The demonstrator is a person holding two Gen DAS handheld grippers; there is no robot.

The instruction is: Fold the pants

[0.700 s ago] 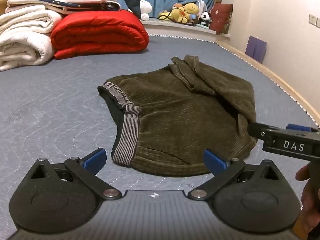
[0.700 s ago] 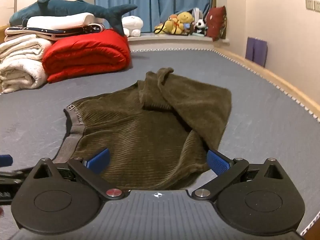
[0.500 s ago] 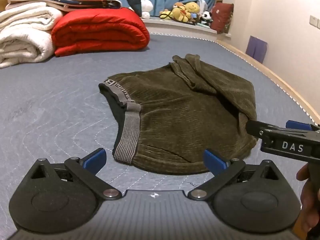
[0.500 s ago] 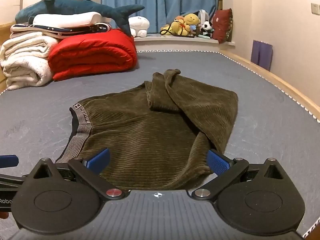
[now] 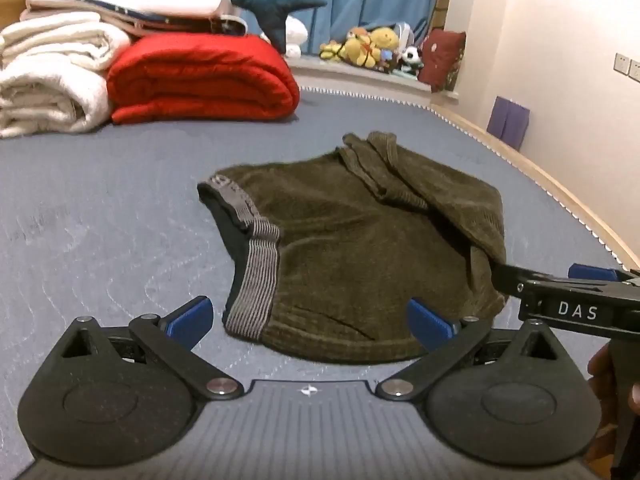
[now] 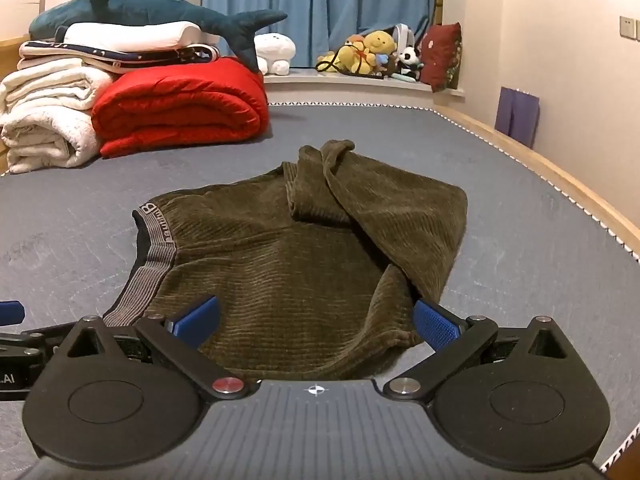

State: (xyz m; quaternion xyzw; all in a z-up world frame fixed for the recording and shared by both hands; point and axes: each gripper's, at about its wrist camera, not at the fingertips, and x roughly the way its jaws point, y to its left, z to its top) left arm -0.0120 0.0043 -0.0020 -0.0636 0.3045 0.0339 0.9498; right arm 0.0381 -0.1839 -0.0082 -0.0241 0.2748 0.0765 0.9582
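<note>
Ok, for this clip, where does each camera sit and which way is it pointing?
Left wrist: on the left gripper, low over the bed, looking along its open fingers at the olive pants; the right gripper and some of the person's hand show at the right edge.
Right wrist: on the right gripper, fingers open, facing the same pants from further right; part of the left gripper shows at the left edge.
Shared: pants, red quilt, white blankets, plush shark, blue curtains.
</note>
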